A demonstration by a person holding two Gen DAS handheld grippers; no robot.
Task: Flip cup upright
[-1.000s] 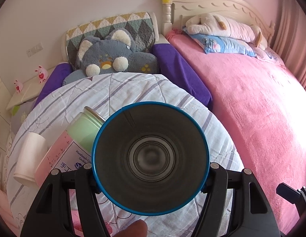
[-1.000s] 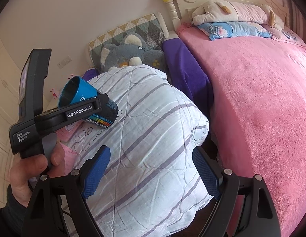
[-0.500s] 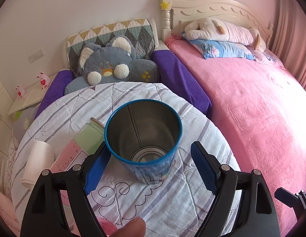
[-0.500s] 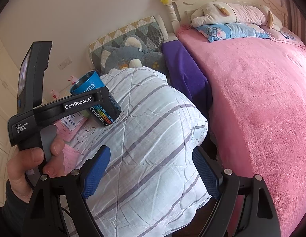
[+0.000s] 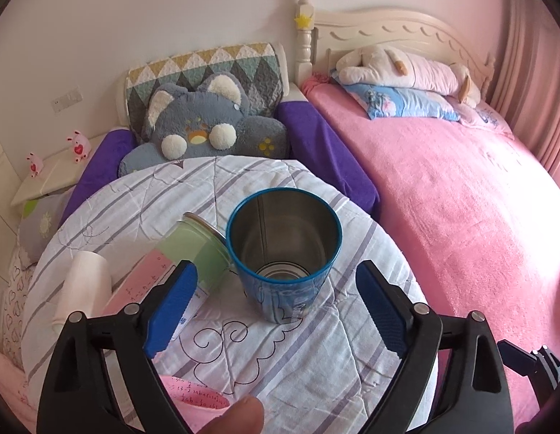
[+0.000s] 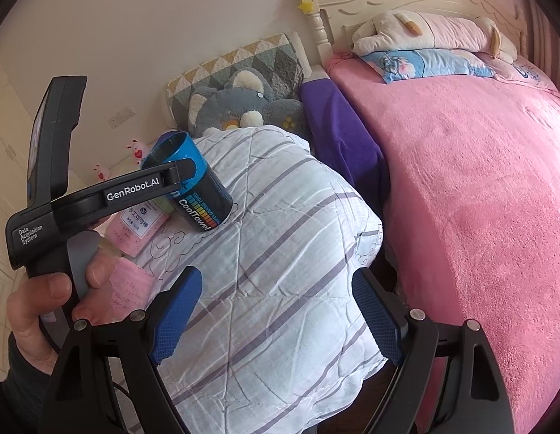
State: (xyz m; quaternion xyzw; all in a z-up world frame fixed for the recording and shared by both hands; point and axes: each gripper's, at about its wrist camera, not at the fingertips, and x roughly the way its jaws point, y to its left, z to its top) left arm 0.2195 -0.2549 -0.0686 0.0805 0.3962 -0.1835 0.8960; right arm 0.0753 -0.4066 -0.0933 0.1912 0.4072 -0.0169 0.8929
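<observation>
Blue cup [image 5: 285,253] upright on striped quilt [image 5: 316,361], mouth up, between released jaws of left gripper [image 5: 276,303]. Green jar [image 5: 198,249] touching cup's left. Right gripper [image 6: 276,311] jaws released, empty, near.

The cup [image 5: 284,253], between the left claw's [image 5: 276,307] fingers, has a dull brushed-metal inside and a glossy blue printed outside. The claw's pads [image 5: 171,307] are blue, ribbed and rubbery on matt black plastic arms. Under it lies a wrinkled striped cotton quilt [image 5: 316,361]; right of it, a fuzzy pink blanket [image 5: 460,217].
</observation>
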